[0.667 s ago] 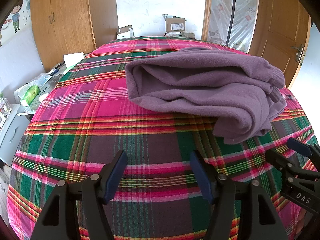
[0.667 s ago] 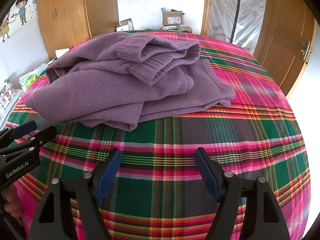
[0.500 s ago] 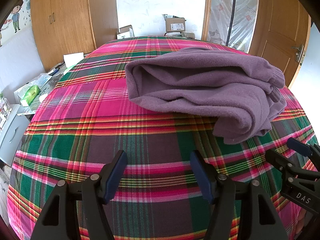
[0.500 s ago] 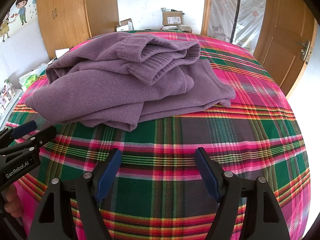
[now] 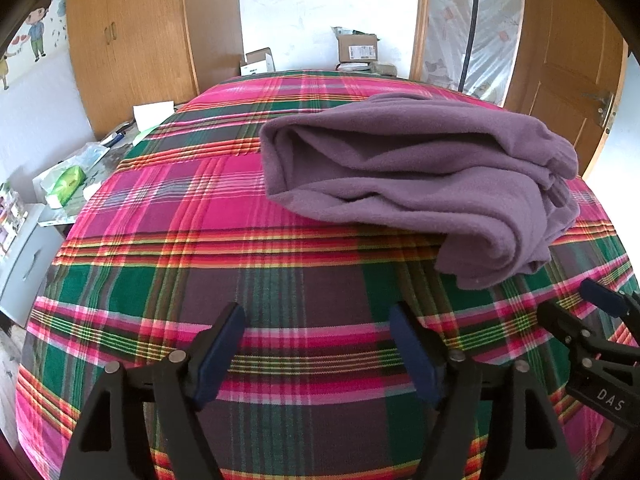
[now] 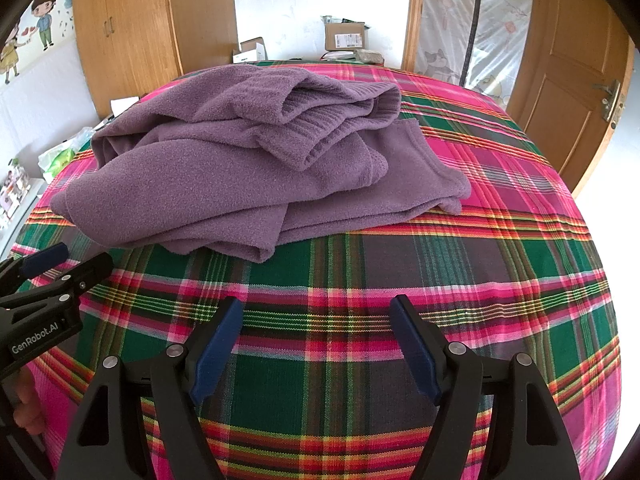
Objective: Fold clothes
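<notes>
A purple fleece garment (image 5: 420, 176) lies loosely bunched on the plaid bed cover (image 5: 200, 216), right of centre in the left wrist view. In the right wrist view the same garment (image 6: 224, 176) fills the upper left, its ribbed cuff on top. My left gripper (image 5: 316, 344) hovers open over bare plaid, short of the garment, nothing between its fingers. My right gripper (image 6: 316, 340) is also open and empty, just in front of the garment's near edge. Each gripper shows at the edge of the other's view: the right gripper (image 5: 576, 312), the left gripper (image 6: 68, 260).
The bed drops away at the near and side edges. A small table with tissue packs (image 5: 64, 180) stands at the left. Wooden wardrobe (image 5: 132, 40) at back left, door (image 5: 572, 60) at right, cardboard boxes (image 5: 356, 48) beyond the bed. A hand (image 6: 28, 408) holds the left gripper.
</notes>
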